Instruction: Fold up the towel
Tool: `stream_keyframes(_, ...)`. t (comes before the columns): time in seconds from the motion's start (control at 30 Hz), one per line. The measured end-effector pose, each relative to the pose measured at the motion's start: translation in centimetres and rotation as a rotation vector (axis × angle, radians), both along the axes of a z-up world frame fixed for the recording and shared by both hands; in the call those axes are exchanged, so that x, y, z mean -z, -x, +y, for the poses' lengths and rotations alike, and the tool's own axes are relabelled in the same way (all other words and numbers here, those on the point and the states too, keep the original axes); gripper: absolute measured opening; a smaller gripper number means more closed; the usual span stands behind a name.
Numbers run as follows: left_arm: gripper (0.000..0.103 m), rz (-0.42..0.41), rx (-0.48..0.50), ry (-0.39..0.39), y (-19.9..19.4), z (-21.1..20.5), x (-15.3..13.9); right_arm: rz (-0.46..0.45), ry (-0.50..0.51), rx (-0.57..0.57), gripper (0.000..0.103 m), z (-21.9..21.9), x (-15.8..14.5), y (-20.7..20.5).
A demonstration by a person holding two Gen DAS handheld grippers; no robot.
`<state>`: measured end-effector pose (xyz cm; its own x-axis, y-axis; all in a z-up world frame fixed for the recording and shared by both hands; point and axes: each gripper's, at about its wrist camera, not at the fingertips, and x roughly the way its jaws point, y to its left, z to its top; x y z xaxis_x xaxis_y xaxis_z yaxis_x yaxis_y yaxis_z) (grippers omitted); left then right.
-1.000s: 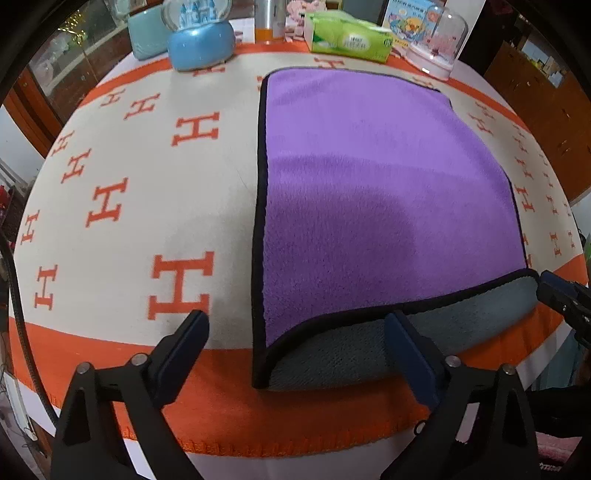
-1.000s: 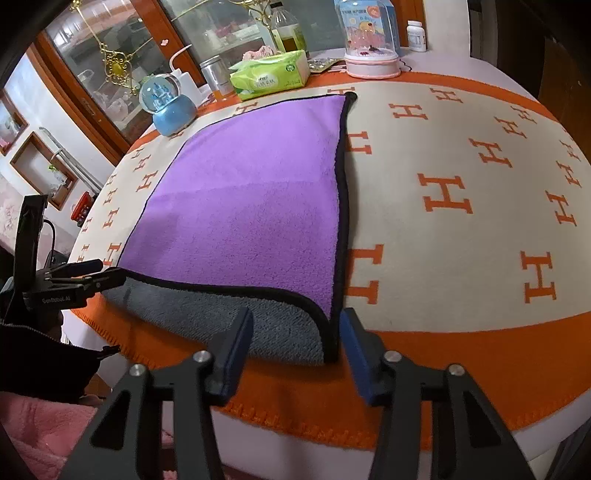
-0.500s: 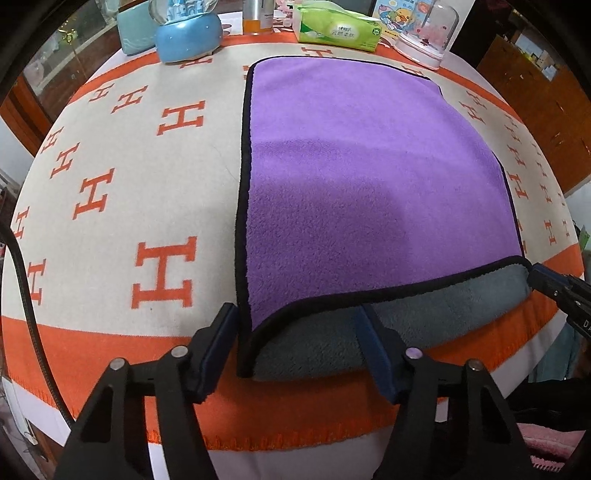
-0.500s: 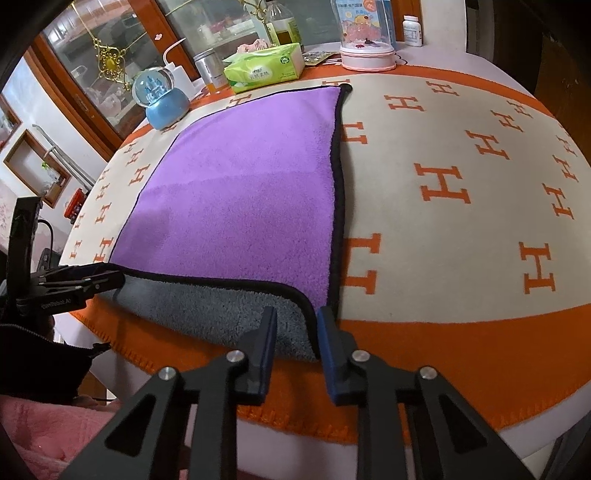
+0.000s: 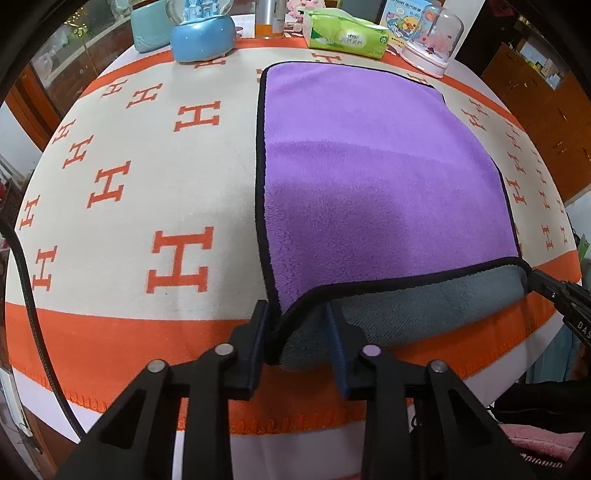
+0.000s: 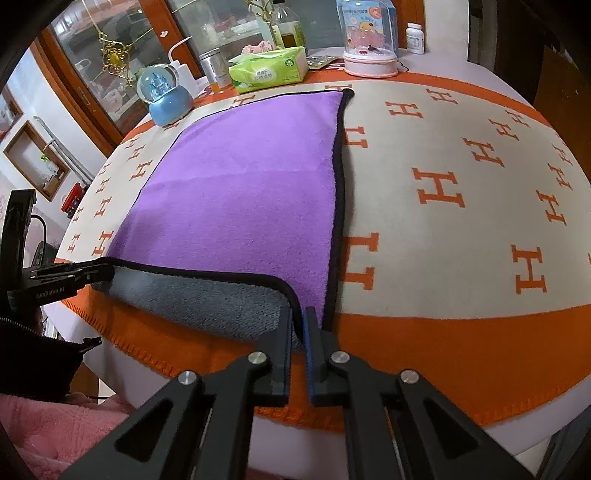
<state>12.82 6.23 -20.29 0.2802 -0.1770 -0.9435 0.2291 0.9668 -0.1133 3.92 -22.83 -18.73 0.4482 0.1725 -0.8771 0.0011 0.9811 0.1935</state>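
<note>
A purple towel (image 5: 369,177) with black trim and a grey underside lies on the round table, its near edge raised so the grey side shows. It also shows in the right wrist view (image 6: 243,192). My left gripper (image 5: 297,325) stands around the towel's near left corner, its jaws narrowed with the corner between them. My right gripper (image 6: 299,325) is shut on the towel's near right corner. The right gripper also shows at the right edge of the left wrist view (image 5: 554,291), and the left gripper at the left of the right wrist view (image 6: 74,275).
The table wears a cream and orange blanket (image 5: 147,206) with H marks. At the far rim stand a blue snow globe (image 5: 202,33), a green tissue pack (image 5: 347,35), a pink-based dome (image 5: 430,48) and a metal can (image 6: 216,68). Wooden cabinets stand behind.
Both grippers moved in onto the towel's near corners. The right jaws went from wide open to shut on its corner; the left jaws narrowed around its corner.
</note>
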Motion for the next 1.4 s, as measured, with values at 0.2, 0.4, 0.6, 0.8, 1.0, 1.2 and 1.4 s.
stream_keyframes(0.2, 0.017, -0.016, -0.002, 0.017, 0.2, 0.5, -0.8, -0.009, 0.000, -0.005, 0.004, 0.1, -0.2, 0.1)
stream_keyframes(0.4, 0.013, -0.027, 0.007, 0.012, 0.1, 0.1, -1.5, -0.031, 0.012, -0.016, 0.003, 0.3, -0.8, 0.1)
stream_keyframes(0.6, 0.013, -0.029, -0.003, 0.012, -0.4, 0.0, -2.4, -0.068, 0.015, -0.016, 0.003, 0.0, -1.9, 0.0)
stream_keyframes(0.8, 0.013, -0.044, -0.007, 0.012, -1.0, 0.1, -3.8, -0.115, 0.017, -0.028, 0.003, -0.1, -3.6, -0.6)
stream_keyframes(1.0, 0.013, -0.053, 0.006, 0.004, -1.7, 0.1, -5.6, -0.160, 0.022, -0.035, 0.003, 0.0, -5.4, -1.5)
stream_keyframes(1.2, 0.013, -0.067, 0.013, 0.002, -2.9, 0.0, -7.9, -0.226, 0.036, -0.042, 0.003, 0.0, -7.7, -2.4)
stream_keyframes(1.4, 0.013, -0.075, 0.040, -0.021, -4.9, -0.6, -9.9, -0.282, 0.048, -0.041, 0.003, -0.2, -9.6, -4.1)
